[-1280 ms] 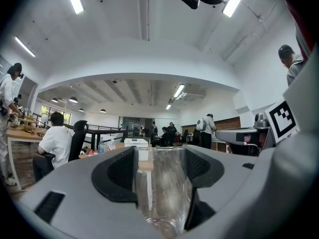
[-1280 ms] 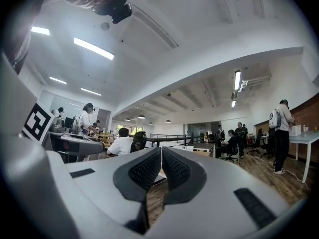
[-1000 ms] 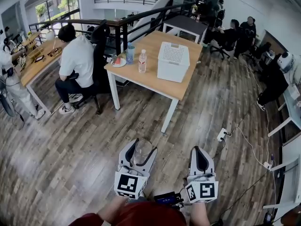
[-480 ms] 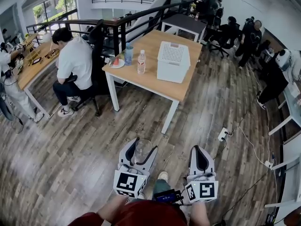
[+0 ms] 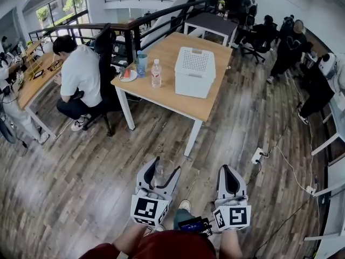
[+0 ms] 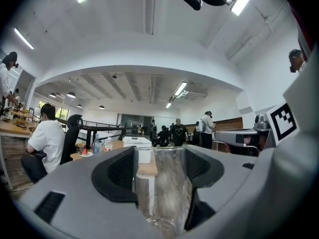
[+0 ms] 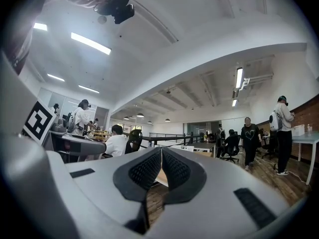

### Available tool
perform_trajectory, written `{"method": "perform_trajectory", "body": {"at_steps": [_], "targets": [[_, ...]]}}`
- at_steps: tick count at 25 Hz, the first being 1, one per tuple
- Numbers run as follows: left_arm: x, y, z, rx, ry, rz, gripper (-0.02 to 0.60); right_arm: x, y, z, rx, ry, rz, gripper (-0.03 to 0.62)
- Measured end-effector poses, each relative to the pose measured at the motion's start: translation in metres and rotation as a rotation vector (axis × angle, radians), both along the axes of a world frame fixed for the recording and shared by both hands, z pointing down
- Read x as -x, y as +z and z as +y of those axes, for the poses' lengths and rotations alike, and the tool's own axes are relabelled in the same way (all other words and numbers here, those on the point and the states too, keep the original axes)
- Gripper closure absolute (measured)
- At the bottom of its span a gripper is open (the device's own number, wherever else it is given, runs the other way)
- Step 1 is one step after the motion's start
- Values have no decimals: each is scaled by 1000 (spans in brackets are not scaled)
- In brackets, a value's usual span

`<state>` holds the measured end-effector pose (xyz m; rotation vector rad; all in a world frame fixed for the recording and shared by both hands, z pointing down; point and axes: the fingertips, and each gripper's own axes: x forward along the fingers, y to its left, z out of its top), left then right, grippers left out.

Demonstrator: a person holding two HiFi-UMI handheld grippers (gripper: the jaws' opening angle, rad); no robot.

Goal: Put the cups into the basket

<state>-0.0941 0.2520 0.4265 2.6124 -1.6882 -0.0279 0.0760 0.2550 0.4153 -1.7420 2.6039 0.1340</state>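
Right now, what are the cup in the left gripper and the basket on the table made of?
Cup: clear glass or hard plastic, can't tell which; background shows through it. Basket: white plastic by the look, matte, with a perforated top.

Ahead of me stands a light wooden table with white legs [image 5: 207,108], a clear plastic water bottle [image 5: 156,73] upright on it. Left of it, a person in a white shirt [image 5: 81,72] sits on a black office chair [image 5: 106,50]. A white power strip [image 5: 256,155] lies on the wood-plank floor [image 5: 81,177].

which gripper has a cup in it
The left gripper: its jaws clamp a clear glass cup. The right gripper has its jaws shut together, nothing between them.
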Motion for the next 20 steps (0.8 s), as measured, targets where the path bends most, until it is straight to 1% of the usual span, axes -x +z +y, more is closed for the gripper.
{"method": "perform_trajectory", "body": {"at_steps": [7, 20], "targets": [[-25, -3, -43, 4, 3, -10, 295, -28, 5, -43, 15, 7, -27, 582], [-66, -13, -118, 4, -44, -19, 295, -78, 5, -121, 21, -16, -66, 583]]}}
